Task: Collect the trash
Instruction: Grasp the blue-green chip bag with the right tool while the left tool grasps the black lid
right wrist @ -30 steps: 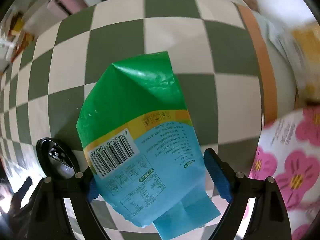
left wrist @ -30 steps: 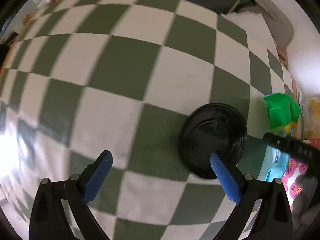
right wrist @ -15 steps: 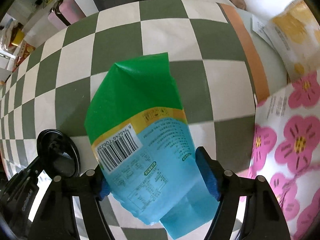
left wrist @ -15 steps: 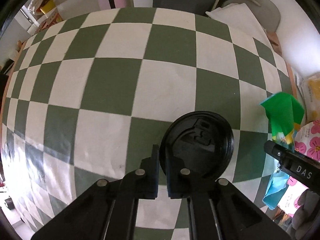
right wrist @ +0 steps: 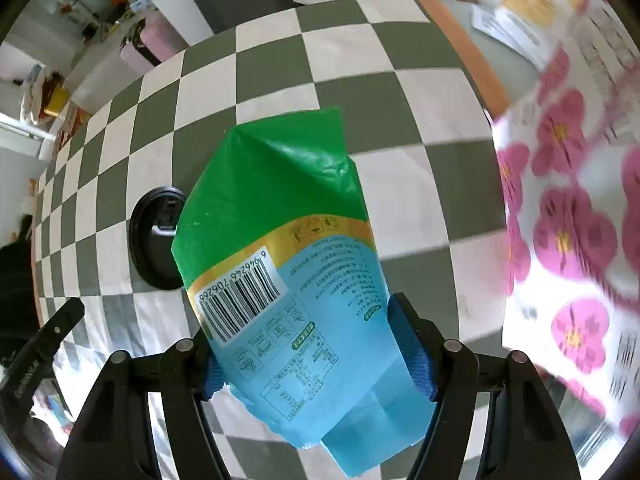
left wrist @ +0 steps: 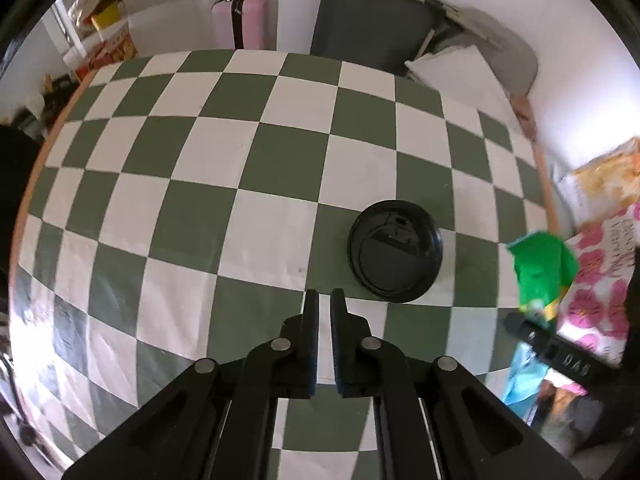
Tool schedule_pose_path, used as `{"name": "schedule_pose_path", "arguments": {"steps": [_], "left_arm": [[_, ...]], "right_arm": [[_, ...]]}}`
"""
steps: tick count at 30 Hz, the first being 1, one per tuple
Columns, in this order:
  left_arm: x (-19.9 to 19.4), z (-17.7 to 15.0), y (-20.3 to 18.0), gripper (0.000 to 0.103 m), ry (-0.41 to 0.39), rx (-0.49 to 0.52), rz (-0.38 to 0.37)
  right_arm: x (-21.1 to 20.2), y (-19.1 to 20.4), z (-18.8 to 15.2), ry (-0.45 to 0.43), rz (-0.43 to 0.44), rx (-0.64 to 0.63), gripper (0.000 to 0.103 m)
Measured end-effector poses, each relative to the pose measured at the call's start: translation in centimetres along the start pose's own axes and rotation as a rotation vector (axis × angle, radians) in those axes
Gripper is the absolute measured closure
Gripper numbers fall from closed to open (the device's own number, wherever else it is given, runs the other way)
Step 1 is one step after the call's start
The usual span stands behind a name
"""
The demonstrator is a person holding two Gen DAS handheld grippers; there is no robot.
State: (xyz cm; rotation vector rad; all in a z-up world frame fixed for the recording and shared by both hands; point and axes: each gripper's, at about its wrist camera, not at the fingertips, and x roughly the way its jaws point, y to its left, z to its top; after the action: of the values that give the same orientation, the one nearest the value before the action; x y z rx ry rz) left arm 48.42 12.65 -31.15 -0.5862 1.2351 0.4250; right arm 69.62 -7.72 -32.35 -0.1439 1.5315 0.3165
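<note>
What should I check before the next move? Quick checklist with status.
1. Right gripper holds the green-and-blue snack bag: ok, both fingers press its sides.
2. Bag clear of the checkered tablecloth: ok, it appears lifted.
3. Left gripper holds the black cup lid: not ok, fingers shut on nothing, lid lies apart on the cloth.
4. Lid reachable by the left gripper: ok, it lies just ahead and to the right.
5. Left gripper ready to grasp: not ok, it must open first.
6. Flowered bag open to take trash: cannot tell, its mouth is not shown.
</note>
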Motion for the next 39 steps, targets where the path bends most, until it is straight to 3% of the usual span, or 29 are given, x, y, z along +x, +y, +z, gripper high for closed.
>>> {"name": "schedule_pose_path", "arguments": {"steps": [1,2,4,7,9,13,16,18,26,30,39], "left_arm": [[0.5,0.2,0.2,0.092,0.019,-0.006,-0.046],[1.7,1.1,-0.5,0.068,0.044,-0.015,-0.07],[3.2,1.5,-0.5,0.04,0.072,-0.044,-0.125],[5.9,2.2,-0.4,0.04,0.116,-0.085,-0.152],[7.5,2.9,-1.1,0.04,0.121,-0.081,-0.109],[9.3,3.7,-2.8,0.044,0.124,-0.041,0.013],[9.3,3.7,-5.3,0.091,0.103,0.063,0.1],[9.1,3.5,-6.3,0.1,0.093,0.101,0.126],[5.5,2.3,-7.6,0.101,0.039,0.102,0.102],[2.9,1.5,-7.4,0.101,0.009,0.095,0.071],[-1.9,-2.1,-3.2,0.101,-0.038,0.077,0.026]], "right_arm": [[0.1,-0.4,0.0,-0.002,0.002,0.01,0.03],[0.4,-1.2,0.0,0.001,-0.002,0.024,0.03],[1.0,-1.7,0.0,0.013,0.0,0.059,0.03],[2.0,-0.7,0.7,0.016,-0.028,0.064,0.03],[2.6,-0.7,1.5,0.019,-0.045,0.059,0.03],[3.5,-1.4,2.6,0.025,-0.065,0.062,0.03],[4.0,-1.5,3.1,0.028,-0.062,0.065,0.03],[4.2,-1.4,3.3,0.027,-0.06,0.059,0.03],[3.6,-1.1,3.0,0.007,-0.029,0.045,0.031],[1.7,-2.9,1.6,-0.006,-0.007,0.048,0.031],[-2.0,-3.6,-2.8,-0.047,0.038,0.052,0.035]]}}
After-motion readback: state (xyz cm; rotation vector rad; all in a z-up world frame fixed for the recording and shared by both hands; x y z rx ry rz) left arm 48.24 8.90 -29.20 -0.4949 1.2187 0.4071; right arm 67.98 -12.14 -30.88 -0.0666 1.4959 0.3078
